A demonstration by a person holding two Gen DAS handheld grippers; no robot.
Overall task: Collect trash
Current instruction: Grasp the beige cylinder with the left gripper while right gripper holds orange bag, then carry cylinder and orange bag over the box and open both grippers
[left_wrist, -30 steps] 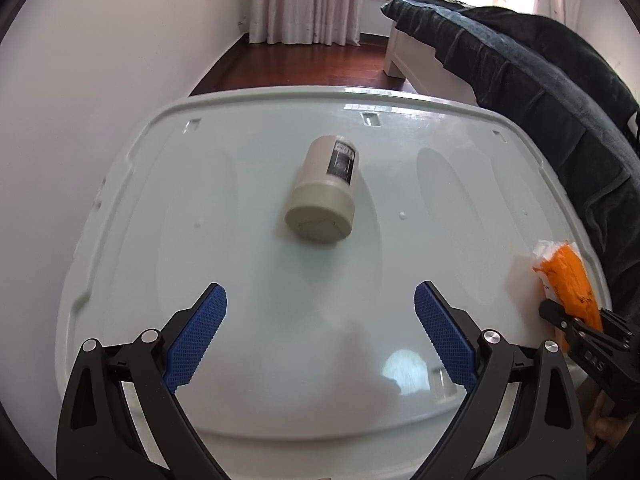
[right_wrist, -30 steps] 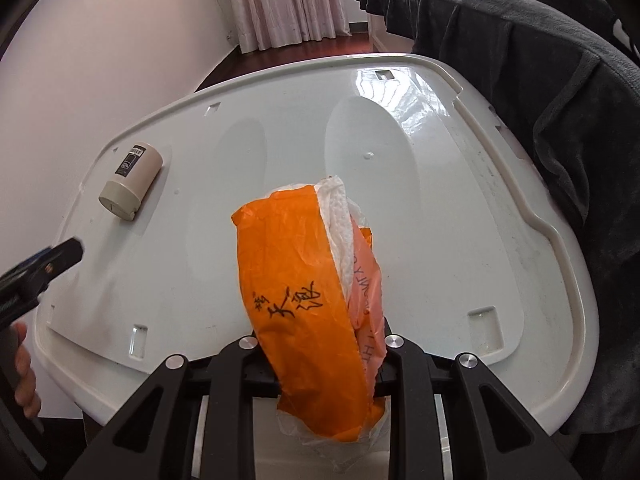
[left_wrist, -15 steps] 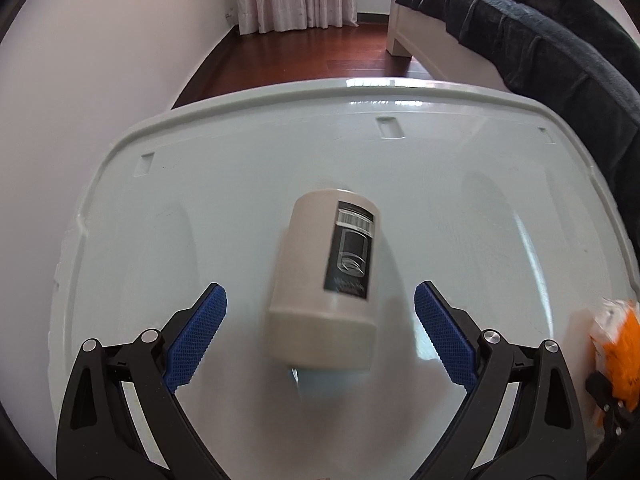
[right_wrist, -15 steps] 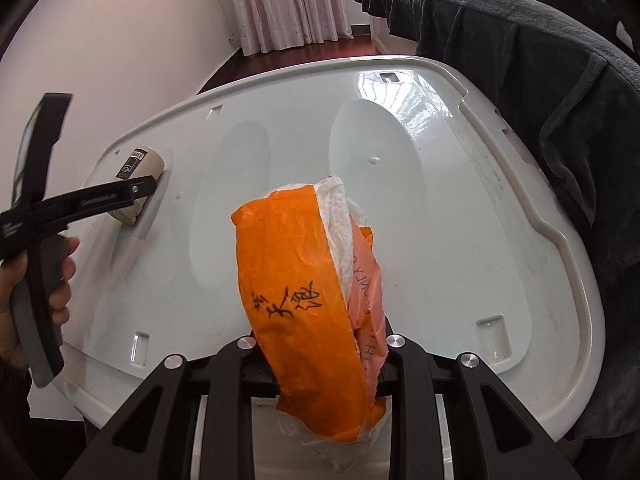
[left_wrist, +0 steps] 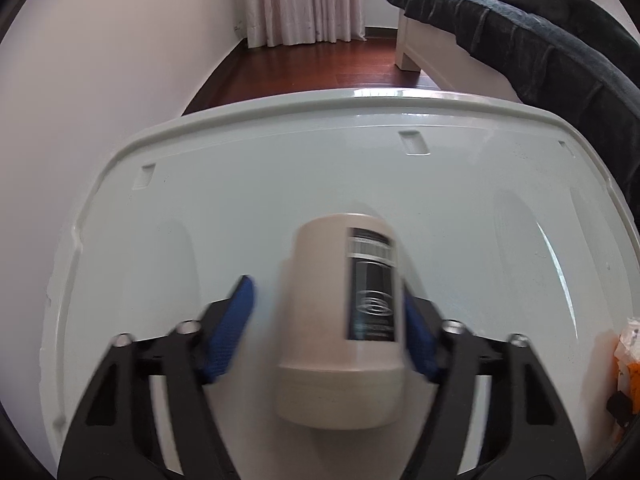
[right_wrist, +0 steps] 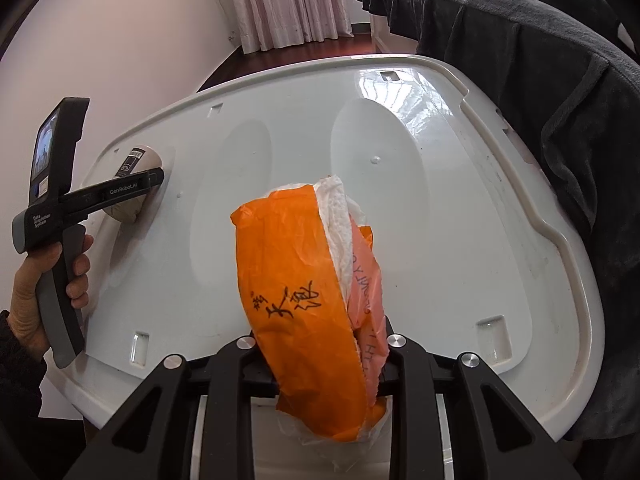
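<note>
Left wrist view: the left tongs (left_wrist: 328, 332) have just been closing around the beige bottle (left_wrist: 340, 320) lying on the white counter (left_wrist: 280, 168); the right blue pad appears to touch it, the left pad stands apart, though blur obscures contact.

Right wrist view: the right tongs (right_wrist: 320, 364) pinch the orange bag (right_wrist: 296, 296) above the counter's near edge.

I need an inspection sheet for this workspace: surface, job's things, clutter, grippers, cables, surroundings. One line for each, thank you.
Surface: glossy white moulded plastic lid, rimmed.
Job's things: beige plastic bottle with black label, lying on its side; orange plastic bag stuffed with white tissue.
Clutter: nothing seen.
Grippers: left gripper has just been closing, bottle between its blue pads, left pad not touching yet; right gripper shut on the bag.
Cables: nothing seen.
Surroundings: white wall, pink curtains, dark blanket, red-brown wooden floor.
</note>
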